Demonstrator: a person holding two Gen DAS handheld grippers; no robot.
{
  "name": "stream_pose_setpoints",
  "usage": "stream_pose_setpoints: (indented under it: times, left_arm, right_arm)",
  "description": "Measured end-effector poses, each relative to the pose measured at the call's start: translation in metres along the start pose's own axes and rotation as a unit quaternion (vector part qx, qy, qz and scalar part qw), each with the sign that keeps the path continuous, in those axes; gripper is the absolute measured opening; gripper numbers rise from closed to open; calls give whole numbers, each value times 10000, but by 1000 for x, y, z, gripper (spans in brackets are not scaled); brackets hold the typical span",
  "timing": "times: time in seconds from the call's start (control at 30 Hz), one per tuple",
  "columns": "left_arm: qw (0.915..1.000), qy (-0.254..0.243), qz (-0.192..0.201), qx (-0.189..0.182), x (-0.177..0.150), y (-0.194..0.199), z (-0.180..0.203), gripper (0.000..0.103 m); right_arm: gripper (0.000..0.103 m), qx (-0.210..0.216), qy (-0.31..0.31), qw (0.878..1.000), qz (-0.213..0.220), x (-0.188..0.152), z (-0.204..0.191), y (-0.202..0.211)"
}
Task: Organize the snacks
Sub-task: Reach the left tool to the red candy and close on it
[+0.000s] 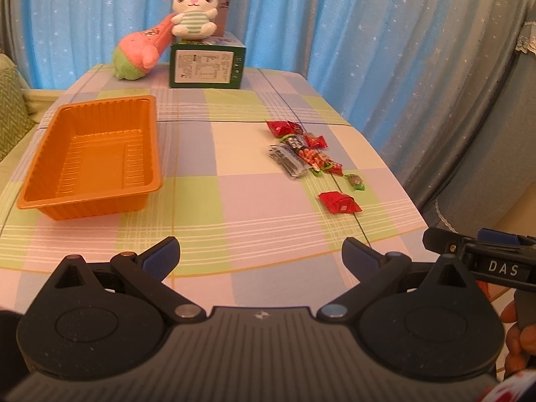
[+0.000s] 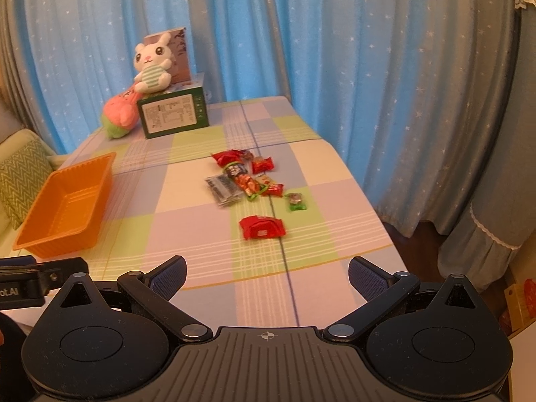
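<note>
An empty orange plastic tray [image 1: 50, 197] [image 2: 40, 244] sits on the left of the checked table. Several wrapped snacks lie in a loose group on the right: a red packet [image 1: 339, 202] [image 2: 262, 227] nearest, a small green candy [image 1: 356, 182] [image 2: 296, 201], a grey-black sachet [image 1: 288, 160] [image 2: 221, 188], and red wrappers [image 1: 284, 128] [image 2: 231, 156] farther back. My left gripper [image 1: 261, 256] is open and empty over the near table edge. My right gripper [image 2: 267, 273] is open and empty, near the front edge, short of the red packet.
A green box [image 1: 206, 67] [image 2: 174, 115] with a white plush rabbit [image 1: 194, 8] [image 2: 152, 67] on it and a pink-green plush [image 1: 137, 53] [image 2: 119, 114] stand at the far end. Blue curtains hang behind. The table's right edge [image 1: 402, 194] is close to the snacks.
</note>
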State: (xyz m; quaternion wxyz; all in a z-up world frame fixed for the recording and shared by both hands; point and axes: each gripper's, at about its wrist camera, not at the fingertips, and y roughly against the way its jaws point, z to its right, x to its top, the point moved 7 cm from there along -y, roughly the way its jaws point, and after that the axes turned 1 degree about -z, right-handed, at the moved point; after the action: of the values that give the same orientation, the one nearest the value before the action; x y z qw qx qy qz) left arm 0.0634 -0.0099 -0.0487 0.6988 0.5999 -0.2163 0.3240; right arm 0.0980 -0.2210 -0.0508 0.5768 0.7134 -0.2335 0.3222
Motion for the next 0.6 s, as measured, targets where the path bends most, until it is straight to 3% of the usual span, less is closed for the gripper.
stream_pose_setpoints:
  times: [0.3,0.6]
  left_arm:
    - [9986,-311,-296,-317,11,-44,14,102]
    - [9912,-838,-460,-910,28,-108,42,94]
  right_arm:
    - [102,-111,-36,9999,8,10,25,-24]
    - [102,-174,-152,9997,-31,22,60,-61]
